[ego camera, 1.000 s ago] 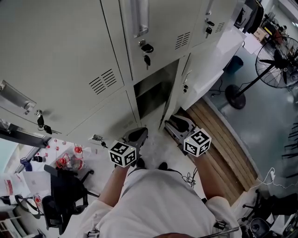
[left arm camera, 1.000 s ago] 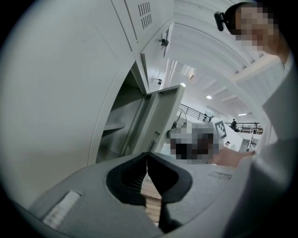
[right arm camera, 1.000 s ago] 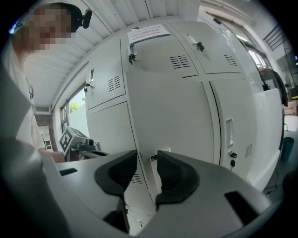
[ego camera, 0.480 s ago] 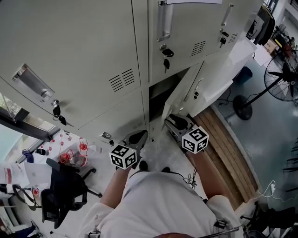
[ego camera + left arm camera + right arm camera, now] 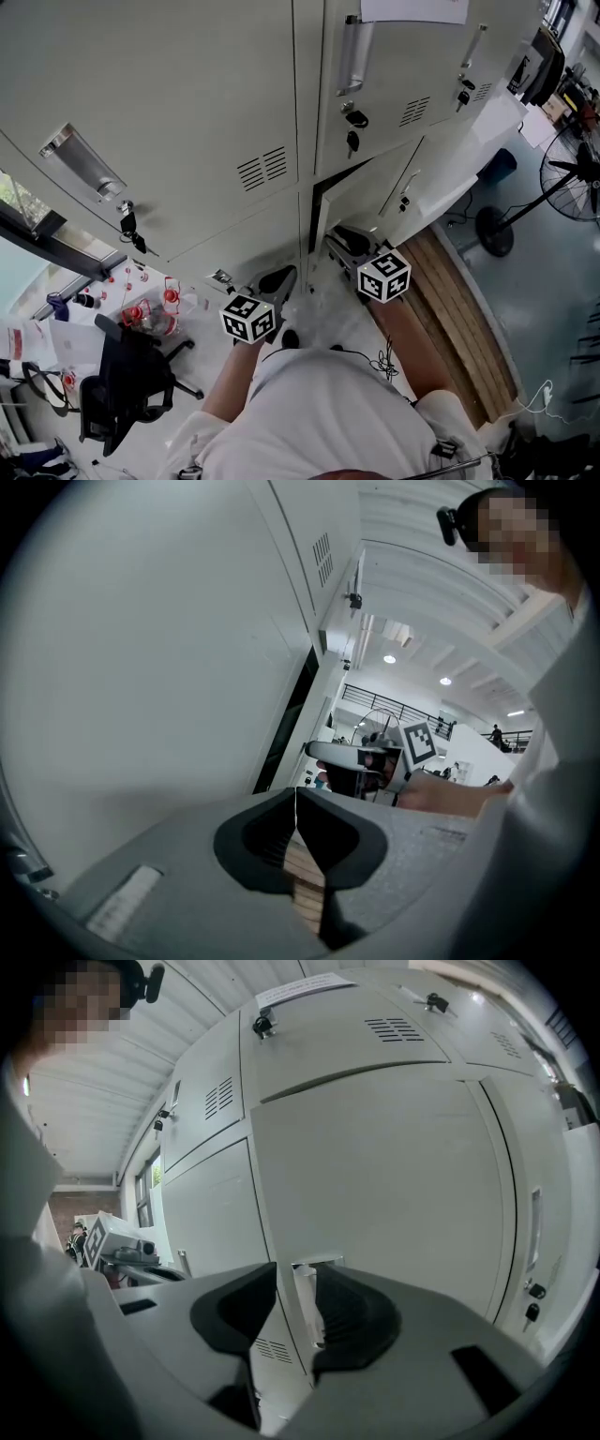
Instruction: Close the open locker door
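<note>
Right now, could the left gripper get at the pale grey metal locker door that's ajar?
Probably yes. The left gripper, jaws shut and empty, hangs just left of the pale grey metal locker door with nothing between them; the right gripper sits at its edge.

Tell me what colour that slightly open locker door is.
The locker door is pale greyish-white, clearest in the head view.

Workplace, combined locker area and workshop: a bank of pale grey sheet-metal lockers (image 5: 187, 112), a black pedestal fan (image 5: 574, 178), a black swivel office chair (image 5: 122, 389), cluttered benches.
</note>
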Tool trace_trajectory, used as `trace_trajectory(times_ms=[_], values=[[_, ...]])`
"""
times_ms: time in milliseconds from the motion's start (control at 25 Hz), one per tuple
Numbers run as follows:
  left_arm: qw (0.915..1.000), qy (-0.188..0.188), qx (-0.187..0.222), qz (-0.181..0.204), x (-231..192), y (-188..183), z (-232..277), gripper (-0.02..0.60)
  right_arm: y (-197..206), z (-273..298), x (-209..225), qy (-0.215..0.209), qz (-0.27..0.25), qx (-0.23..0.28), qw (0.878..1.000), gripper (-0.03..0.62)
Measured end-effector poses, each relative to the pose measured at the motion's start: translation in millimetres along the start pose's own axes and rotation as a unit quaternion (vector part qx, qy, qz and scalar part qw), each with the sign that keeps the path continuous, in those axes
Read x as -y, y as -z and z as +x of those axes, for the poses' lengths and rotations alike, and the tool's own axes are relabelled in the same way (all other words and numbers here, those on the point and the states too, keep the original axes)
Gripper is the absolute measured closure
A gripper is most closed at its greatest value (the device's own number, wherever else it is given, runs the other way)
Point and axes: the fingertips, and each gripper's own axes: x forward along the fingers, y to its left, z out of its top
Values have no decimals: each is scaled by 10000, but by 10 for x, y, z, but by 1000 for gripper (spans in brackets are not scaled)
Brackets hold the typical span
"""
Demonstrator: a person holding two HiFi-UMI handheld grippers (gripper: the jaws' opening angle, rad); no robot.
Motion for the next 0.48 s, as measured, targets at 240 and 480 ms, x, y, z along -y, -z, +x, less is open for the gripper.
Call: trace_trajectory(times_ms=[240, 480], values=[[9999, -79, 73, 8, -92, -61, 12, 566, -41, 171, 69, -37, -62, -64, 10000, 462], [9998, -168, 135, -1, -151, -93, -21, 566, -64, 276, 89, -79, -73, -88, 9999, 462]])
